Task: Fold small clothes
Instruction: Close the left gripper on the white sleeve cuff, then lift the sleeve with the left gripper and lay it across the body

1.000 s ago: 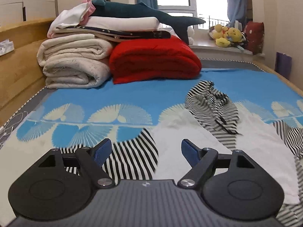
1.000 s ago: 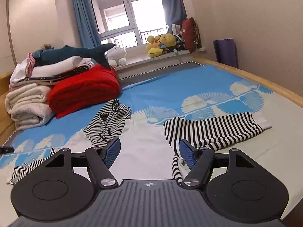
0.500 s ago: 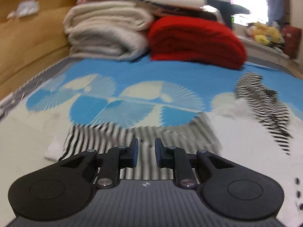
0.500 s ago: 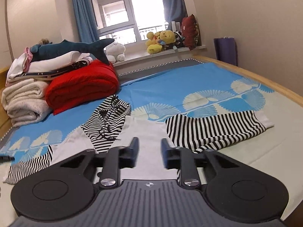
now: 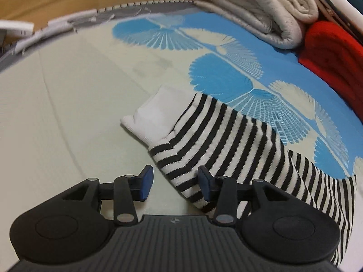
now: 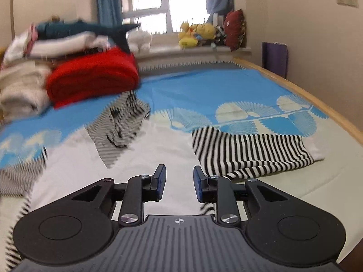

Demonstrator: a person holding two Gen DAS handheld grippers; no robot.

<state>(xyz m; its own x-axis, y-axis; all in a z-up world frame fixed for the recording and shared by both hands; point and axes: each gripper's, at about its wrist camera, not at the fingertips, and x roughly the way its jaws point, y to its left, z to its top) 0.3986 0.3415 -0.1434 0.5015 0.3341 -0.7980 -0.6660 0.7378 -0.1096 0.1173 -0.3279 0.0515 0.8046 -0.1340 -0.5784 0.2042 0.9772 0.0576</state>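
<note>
A small hooded top with a white body and black-and-white striped sleeves lies spread on the bed. In the left wrist view its left striped sleeve (image 5: 229, 140) with a white cuff (image 5: 156, 115) lies just ahead. My left gripper (image 5: 173, 182) is open, low over the sleeve's near edge, its jaws on either side of that edge. In the right wrist view the white body (image 6: 156, 149), the striped hood (image 6: 122, 122) and the right striped sleeve (image 6: 251, 151) show. My right gripper (image 6: 179, 181) is open and empty above the white body.
Folded cream blankets (image 5: 261, 11) and a red quilt (image 6: 95, 74) are stacked at the head of the bed, with a plush shark (image 6: 90, 28) on top. Stuffed toys (image 6: 197, 34) sit on the windowsill. The wooden bed frame (image 6: 301, 90) runs along the right.
The left gripper swung left and down to the left sleeve near its cuff; its jaws narrowed, then reopened. The right gripper's jaws narrowed, then reopened partly, and it shifted slightly over the body.
</note>
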